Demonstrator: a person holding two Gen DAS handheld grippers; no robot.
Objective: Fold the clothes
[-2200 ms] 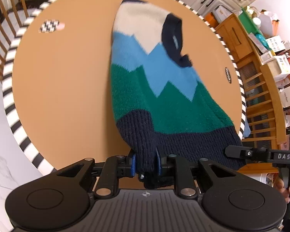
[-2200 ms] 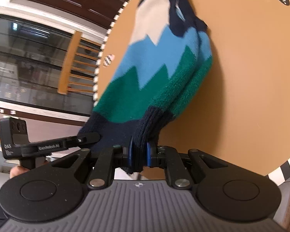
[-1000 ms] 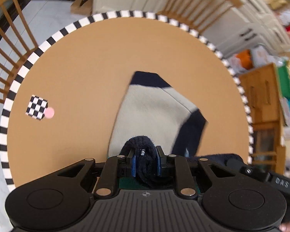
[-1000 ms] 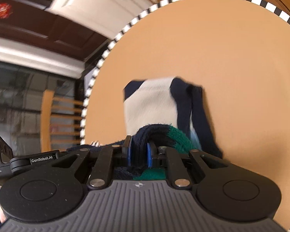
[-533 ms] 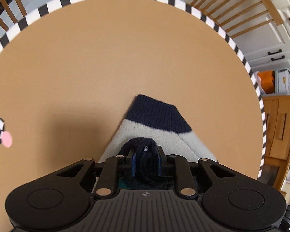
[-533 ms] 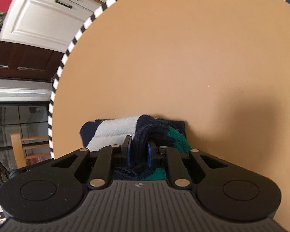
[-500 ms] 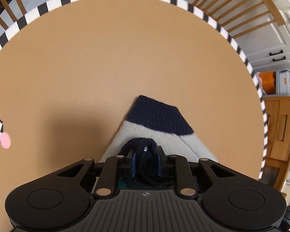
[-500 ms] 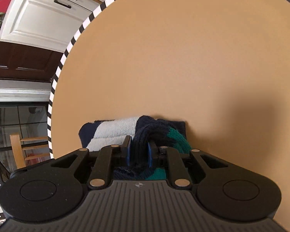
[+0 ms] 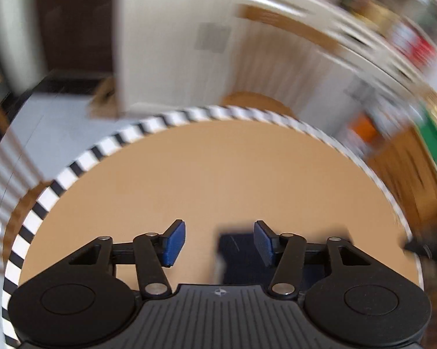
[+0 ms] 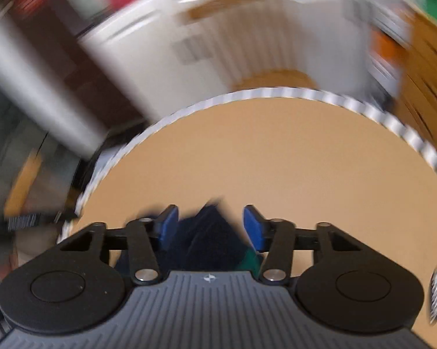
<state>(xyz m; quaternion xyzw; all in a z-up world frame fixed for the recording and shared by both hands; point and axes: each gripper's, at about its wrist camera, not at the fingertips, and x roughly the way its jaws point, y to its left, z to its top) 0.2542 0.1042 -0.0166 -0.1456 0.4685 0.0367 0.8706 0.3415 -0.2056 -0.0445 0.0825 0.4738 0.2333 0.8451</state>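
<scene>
The knitted sweater (image 9: 238,258) lies on the round tan table (image 9: 218,174); only its navy edge shows, low in the blurred left wrist view. My left gripper (image 9: 219,240) is open, its jaws still opening, and the blue pads (image 9: 174,242) touch nothing; the navy fabric lies below and behind the right pad. In the right wrist view the sweater (image 10: 209,238) shows navy with a bit of green, lying between and under the fingers. My right gripper (image 10: 211,225) is open too, jaws opening, pads clear of the cloth.
The table has a black-and-white striped rim (image 9: 72,168). White cabinets (image 9: 174,43) and a wooden chair back (image 9: 256,101) stand beyond the far edge, a wooden shelf unit (image 9: 407,160) at the right. The other gripper's tip (image 9: 419,247) shows at the right edge. Both views are motion-blurred.
Both grippers have let go of the sweater's navy edge and opened. Both cameras have tilted up, so more of the room shows and the folded sweater has dropped low in view.
</scene>
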